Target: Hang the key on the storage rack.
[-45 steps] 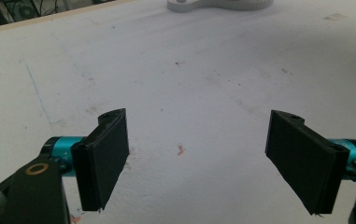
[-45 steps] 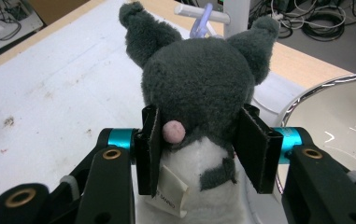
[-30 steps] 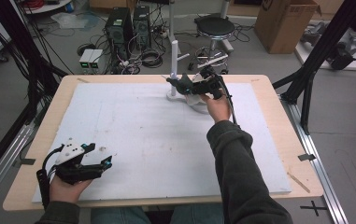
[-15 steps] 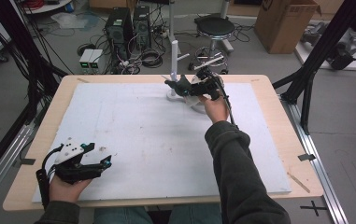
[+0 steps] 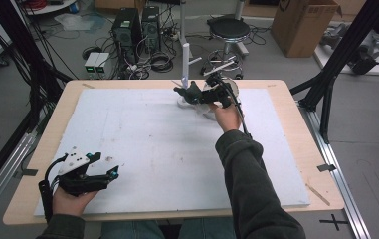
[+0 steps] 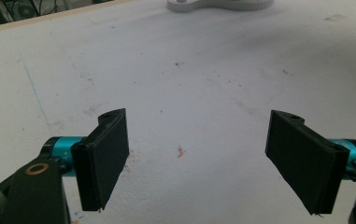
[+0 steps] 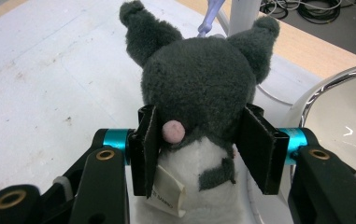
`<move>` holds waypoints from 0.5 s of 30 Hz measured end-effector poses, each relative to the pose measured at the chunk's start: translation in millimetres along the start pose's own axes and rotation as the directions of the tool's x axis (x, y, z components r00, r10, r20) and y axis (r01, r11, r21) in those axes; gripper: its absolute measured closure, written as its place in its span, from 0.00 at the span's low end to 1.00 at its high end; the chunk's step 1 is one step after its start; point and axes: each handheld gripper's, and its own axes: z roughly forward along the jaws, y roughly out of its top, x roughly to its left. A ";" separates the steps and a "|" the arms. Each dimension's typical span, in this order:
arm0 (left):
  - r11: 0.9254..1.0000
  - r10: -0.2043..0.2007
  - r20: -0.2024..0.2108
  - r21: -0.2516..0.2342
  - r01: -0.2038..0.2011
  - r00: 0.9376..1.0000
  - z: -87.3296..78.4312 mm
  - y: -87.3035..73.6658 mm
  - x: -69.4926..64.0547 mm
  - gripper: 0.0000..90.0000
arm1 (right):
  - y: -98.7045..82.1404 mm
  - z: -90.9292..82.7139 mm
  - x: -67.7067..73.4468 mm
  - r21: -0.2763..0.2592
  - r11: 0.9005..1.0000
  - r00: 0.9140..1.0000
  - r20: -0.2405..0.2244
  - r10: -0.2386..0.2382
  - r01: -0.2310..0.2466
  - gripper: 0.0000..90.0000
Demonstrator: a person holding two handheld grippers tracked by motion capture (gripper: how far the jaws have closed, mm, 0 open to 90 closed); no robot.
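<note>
At the far side of the bench (image 5: 296,149), a little right of its middle, the right gripper (image 5: 197,94) holds a dark grey plush toy (image 7: 199,93) above the white mat (image 5: 152,144). In the right gripper view the two black jaws sit against the toy's sides, one on each flank just below the head, with its pink tail (image 7: 172,131) and a white tag (image 7: 166,189) showing between them; the jaws have just been easing apart a little, yet the pads are in contact with the plush. A shiny metal bowl (image 7: 339,116) stands just beside the toy on the right in that view, and a white stand (image 5: 185,69) with an upright post rises just behind the toy at the far edge.

The left gripper (image 5: 108,175) rests at the near left of the mat, held in the person's left hand (image 5: 70,199). Its jaws stand wide apart with nothing but bare mat between them
</note>
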 end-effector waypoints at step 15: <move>1.000 -0.004 -0.005 0.000 0.004 1.000 -2.3 -0.9 0.3 0.24 | -1.0 3.5 -2.8 -0.002 0.999 0.999 -0.001 0.037 -0.037 0.44</move>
